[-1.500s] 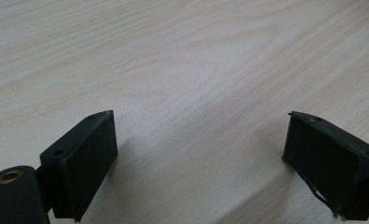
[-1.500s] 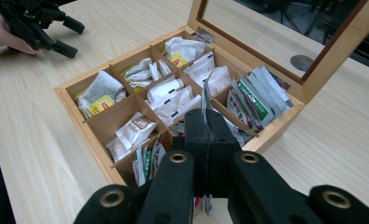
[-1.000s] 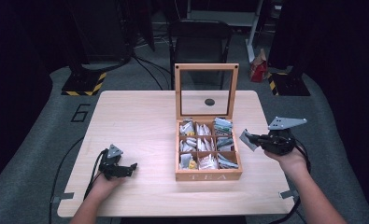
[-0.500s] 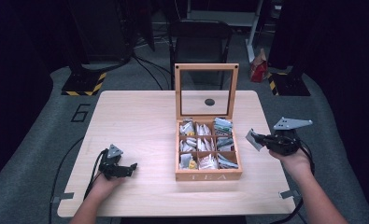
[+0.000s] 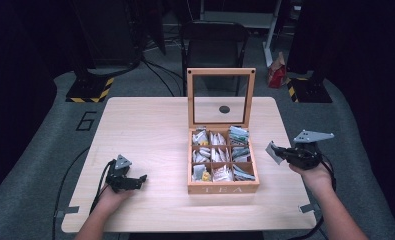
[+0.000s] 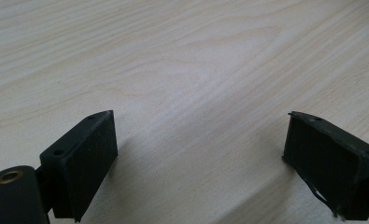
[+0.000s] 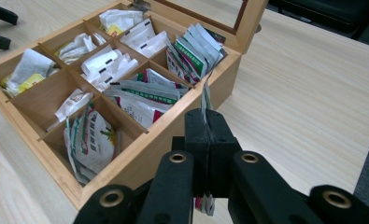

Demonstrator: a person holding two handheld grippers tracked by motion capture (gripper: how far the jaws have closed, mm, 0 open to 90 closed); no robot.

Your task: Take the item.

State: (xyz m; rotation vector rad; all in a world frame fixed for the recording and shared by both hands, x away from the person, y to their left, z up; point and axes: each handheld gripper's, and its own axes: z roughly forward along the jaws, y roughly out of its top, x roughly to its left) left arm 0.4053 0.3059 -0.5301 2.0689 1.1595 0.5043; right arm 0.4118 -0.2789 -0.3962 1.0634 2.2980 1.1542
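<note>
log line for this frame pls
right gripper: shut on tea packet, beside tea box | left gripper: open, on table | lid: open

Even overhead light brightens the pale wooden table, while the surrounding floor falls dark. The high view is soft and slightly grainy. Both gripper views blur at their bottom edges; soft shadows fall under the left gripper's jaws.

A chair stood at 12 o'clock behind the table; a red bag lay on the floor at 1 o'clock.
</note>
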